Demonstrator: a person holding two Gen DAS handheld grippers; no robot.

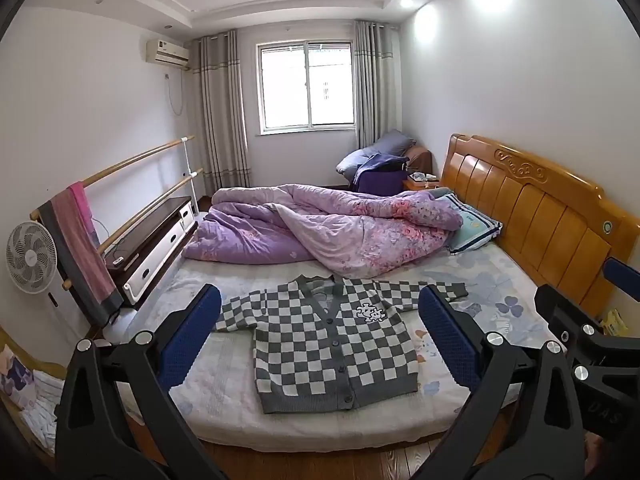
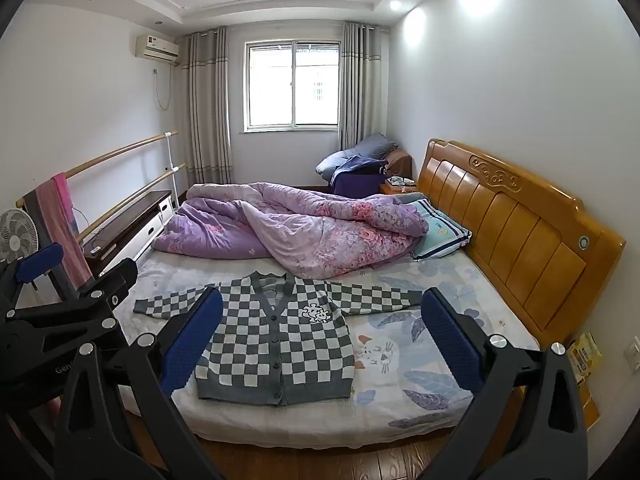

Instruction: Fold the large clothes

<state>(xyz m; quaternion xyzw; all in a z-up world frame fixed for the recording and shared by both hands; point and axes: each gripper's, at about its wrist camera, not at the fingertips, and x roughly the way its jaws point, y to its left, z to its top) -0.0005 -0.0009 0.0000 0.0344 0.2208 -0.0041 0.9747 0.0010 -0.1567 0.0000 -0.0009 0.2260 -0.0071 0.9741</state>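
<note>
A grey and white checkered cardigan (image 1: 328,336) lies flat, buttoned, sleeves spread out, on the near part of the bed (image 1: 224,408); it also shows in the right wrist view (image 2: 276,344). My left gripper (image 1: 320,308) is open and empty, held above the floor in front of the bed edge, apart from the cardigan. My right gripper (image 2: 322,312) is open and empty too, beside the left one, also short of the bed. The right gripper shows at the right edge of the left wrist view (image 1: 592,340), and the left gripper at the left edge of the right wrist view (image 2: 60,312).
A crumpled purple floral quilt (image 1: 320,232) lies across the far half of the bed, with a pillow (image 1: 472,228) by the wooden headboard (image 1: 540,208). A low TV cabinet (image 1: 156,240), a fan (image 1: 30,258) and a rail with towels (image 1: 76,240) stand left. Wooden floor (image 1: 320,460) lies below.
</note>
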